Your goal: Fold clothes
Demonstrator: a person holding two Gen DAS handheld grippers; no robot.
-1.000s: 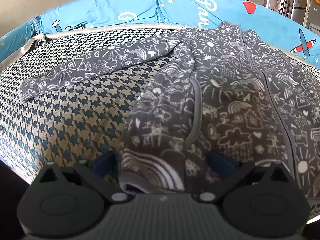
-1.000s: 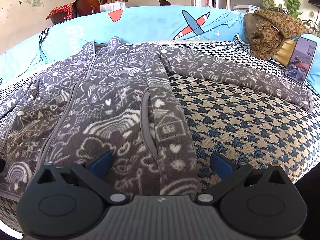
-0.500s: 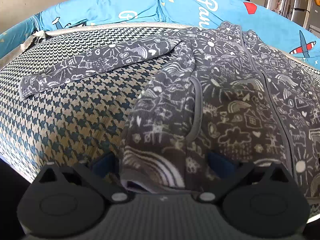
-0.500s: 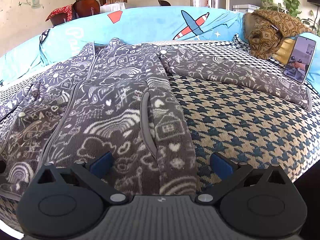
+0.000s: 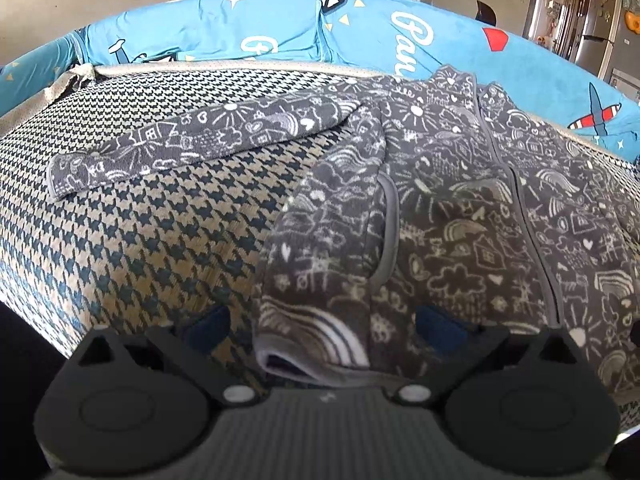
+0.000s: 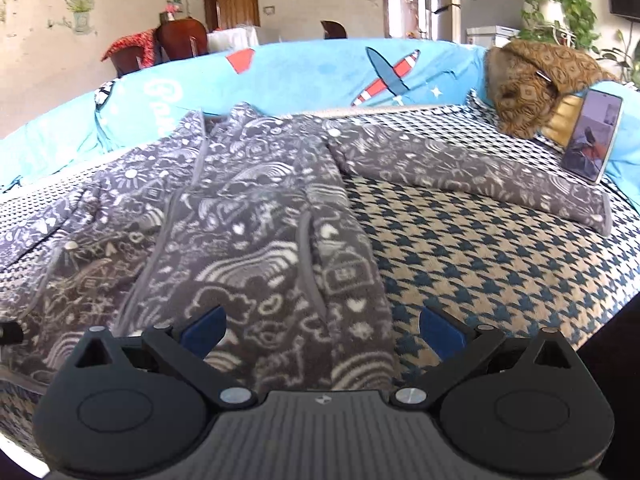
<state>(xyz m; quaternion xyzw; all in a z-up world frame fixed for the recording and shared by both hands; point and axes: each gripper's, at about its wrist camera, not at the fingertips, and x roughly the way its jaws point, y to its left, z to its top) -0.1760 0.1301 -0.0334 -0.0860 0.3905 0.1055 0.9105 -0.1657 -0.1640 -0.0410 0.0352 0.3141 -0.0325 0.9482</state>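
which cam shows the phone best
The right wrist view: the phone stands propped at the far right beside a brown cushion, screen lit. The left wrist view does not show it at all.

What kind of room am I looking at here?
Most likely a home living room: a sofa with a blue cartoon cover, a fridge and potted plant behind it, and a grey jacket spread on the houndstooth seat.
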